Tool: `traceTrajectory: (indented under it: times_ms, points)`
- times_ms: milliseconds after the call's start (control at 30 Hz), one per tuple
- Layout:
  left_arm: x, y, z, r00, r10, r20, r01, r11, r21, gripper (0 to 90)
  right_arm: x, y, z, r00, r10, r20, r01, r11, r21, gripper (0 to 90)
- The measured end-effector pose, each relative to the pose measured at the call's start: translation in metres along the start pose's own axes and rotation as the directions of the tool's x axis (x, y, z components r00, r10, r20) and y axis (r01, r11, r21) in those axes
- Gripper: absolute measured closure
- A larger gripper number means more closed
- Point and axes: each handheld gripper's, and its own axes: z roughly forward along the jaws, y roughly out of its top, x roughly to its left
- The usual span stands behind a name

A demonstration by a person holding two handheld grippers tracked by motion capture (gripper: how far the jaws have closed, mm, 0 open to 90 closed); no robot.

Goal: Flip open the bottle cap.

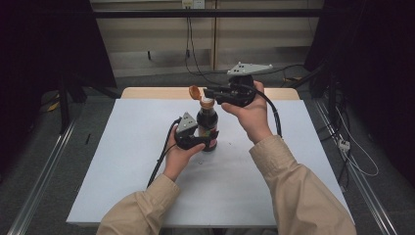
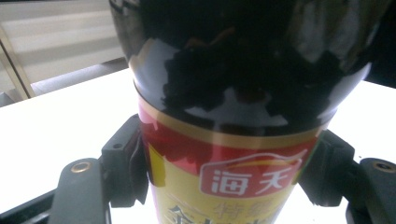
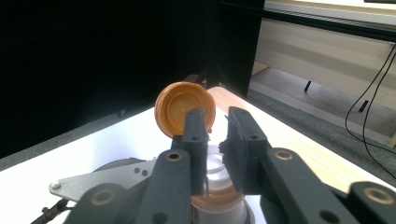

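Observation:
A dark sauce bottle (image 1: 207, 128) with a red and yellow label (image 2: 224, 186) stands upright on the white table (image 1: 122, 161). My left gripper (image 1: 201, 141) (image 2: 228, 163) is shut on its labelled body, one jaw on each side. The bottle's orange flip lid (image 1: 195, 92) (image 3: 183, 106) stands open, hinged to the left of the neck, and the white spout (image 3: 218, 169) is bare. My right gripper (image 1: 209, 92) (image 3: 217, 119) hovers just above the neck, beside the raised lid. Its jaws are nearly together with a thin gap and nothing between them.
A wooden strip (image 1: 147, 93) edges the far side of the table. Behind it run cables (image 1: 191, 54) and a pale wall panel. Metal rails (image 1: 39, 181) flank the table on the floor. Broad bare table surface lies left and right of the bottle.

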Motion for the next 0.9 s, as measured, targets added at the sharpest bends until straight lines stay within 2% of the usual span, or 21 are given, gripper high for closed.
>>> traceTrajectory:
  times_ms: [267,400,500,667,767,800,833,867,900]
  points:
    - [0.0,0.001,-0.001,0.9999,-0.011,0.008,0.011,0.9999,0.004,27.0,-0.001,-0.002,-0.009,0.9993,0.017,0.032,-0.016,1.0,-0.019,61.6]
    - [0.001,0.001,-0.003,0.9998,-0.016,0.009,0.015,0.9998,0.011,25.5,-0.001,-0.004,-0.014,0.9972,0.011,0.074,-0.01,1.0,-0.021,52.7]
    - [0.001,0.002,-0.005,0.9995,-0.027,0.016,0.026,0.9995,0.014,24.3,-0.004,-0.005,-0.017,0.9962,0.019,0.085,-0.017,0.999,-0.029,48.7]
    - [0.002,0.003,-0.01,0.9993,-0.026,0.027,0.025,0.9994,0.023,21.2,-0.006,-0.009,-0.018,0.9951,0.038,0.092,-0.035,0.999,-0.035,41.7]
    - [0.002,0.004,-0.013,0.9983,-0.043,0.04,0.042,0.9988,0.027,18.5,-0.005,-0.012,-0.018,0.9951,0.04,0.091,-0.037,0.999,-0.036,36.9]
    - [0.003,0.003,-0.014,0.9974,-0.042,0.059,0.041,0.9987,0.029,18.1,-0.005,-0.013,-0.018,0.9953,0.038,0.09,-0.035,0.999,-0.034,36.0]
    - [0.001,0.003,-0.015,0.9984,-0.042,0.039,0.041,0.9987,0.031,18.0,-0.004,-0.014,-0.018,0.9952,0.04,0.089,-0.038,0.999,-0.03,35.3]
    - [0.002,0.003,-0.017,0.9976,-0.043,0.054,0.042,0.9986,0.033,17.7,-0.005,-0.015,-0.018,0.9953,0.039,0.089,-0.036,0.999,-0.027,34.3]
    - [0.001,0.003,-0.018,0.9981,-0.045,0.041,0.044,0.9982,0.041,16.9,-0.005,-0.016,-0.018,0.9952,0.043,0.088,-0.04,0.999,-0.028,33.9]
